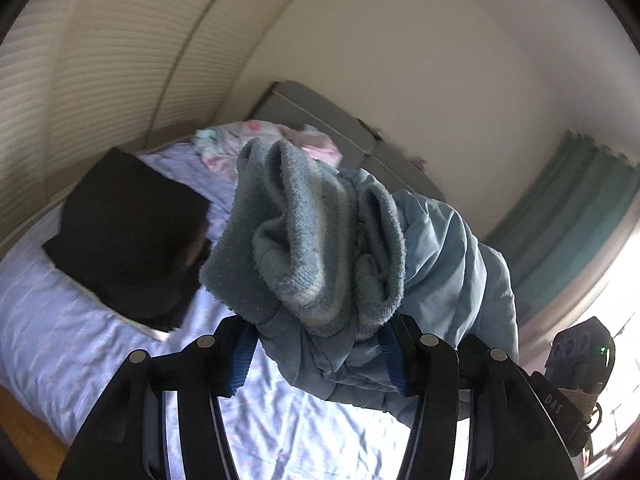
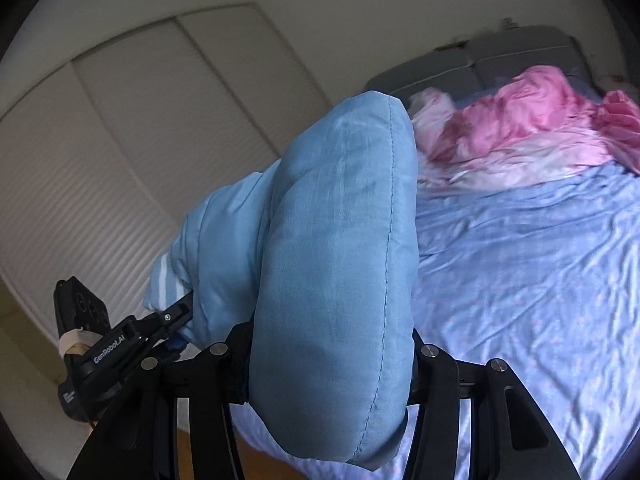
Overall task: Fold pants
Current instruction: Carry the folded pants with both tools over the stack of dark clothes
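Light blue padded pants [image 1: 440, 264] hang in the air above the bed, held by both grippers. My left gripper [image 1: 320, 344] is shut on the ribbed, striped waistband [image 1: 304, 232], which bunches up over the fingers. My right gripper [image 2: 332, 364] is shut on a puffy folded part of the same pants [image 2: 340, 260], which fills the middle of the right wrist view. The left gripper also shows in the right wrist view [image 2: 176, 312] at the lower left, clamped on the striped edge. The right gripper's body shows at the lower right of the left wrist view [image 1: 580, 356].
A bed with a lilac sheet [image 2: 520, 280] lies below. A folded black garment [image 1: 128, 236] lies on the sheet at left. A crumpled pink blanket [image 2: 520, 128] lies by the grey headboard [image 2: 520, 52]. Slatted closet doors [image 2: 100, 152] and a teal curtain [image 1: 572, 208] stand beyond.
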Motion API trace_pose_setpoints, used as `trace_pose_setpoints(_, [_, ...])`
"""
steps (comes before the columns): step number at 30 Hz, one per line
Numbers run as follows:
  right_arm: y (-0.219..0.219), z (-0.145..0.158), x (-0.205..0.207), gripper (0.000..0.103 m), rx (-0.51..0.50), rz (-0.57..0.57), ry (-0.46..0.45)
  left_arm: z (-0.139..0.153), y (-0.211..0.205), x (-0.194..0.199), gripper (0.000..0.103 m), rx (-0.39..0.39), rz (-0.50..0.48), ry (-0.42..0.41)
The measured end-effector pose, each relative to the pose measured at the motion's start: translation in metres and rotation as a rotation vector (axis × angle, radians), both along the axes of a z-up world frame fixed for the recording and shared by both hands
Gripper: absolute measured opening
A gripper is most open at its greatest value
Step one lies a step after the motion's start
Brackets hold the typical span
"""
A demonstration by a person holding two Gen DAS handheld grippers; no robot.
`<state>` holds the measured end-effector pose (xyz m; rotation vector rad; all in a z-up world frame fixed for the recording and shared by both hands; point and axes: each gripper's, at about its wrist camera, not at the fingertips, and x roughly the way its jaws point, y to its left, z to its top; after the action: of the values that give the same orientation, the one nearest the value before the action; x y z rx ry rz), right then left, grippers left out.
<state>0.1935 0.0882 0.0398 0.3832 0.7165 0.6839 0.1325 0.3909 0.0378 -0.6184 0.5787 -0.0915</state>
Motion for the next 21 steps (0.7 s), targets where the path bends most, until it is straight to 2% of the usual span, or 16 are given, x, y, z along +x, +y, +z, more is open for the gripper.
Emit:
trace_pose_setpoints(6, [0.067,-0.015,0.020,0.051,-0.028,0.102,0.034,-0.019,0.062,-0.009,0.053,-0.026,0.088,0.036])
trace_pose_setpoints(8, [0.091,-0.020,0.026,0.051,-0.033,0.118,0.047,-0.026,0.089,-0.004,0.053,-0.023,0.091,0.058])
trace_pose_setpoints(12, [0.143,-0.035,0.042,0.051,-0.009,0.126,0.104,-0.031,0.139,0.015,0.053,-0.009,0.085,0.097])
trace_pose_setpoints(21, [0.238,-0.058,0.094,0.051,0.029,0.085,0.125,-0.041,0.233,0.092,0.053,0.026,0.003,0.121])
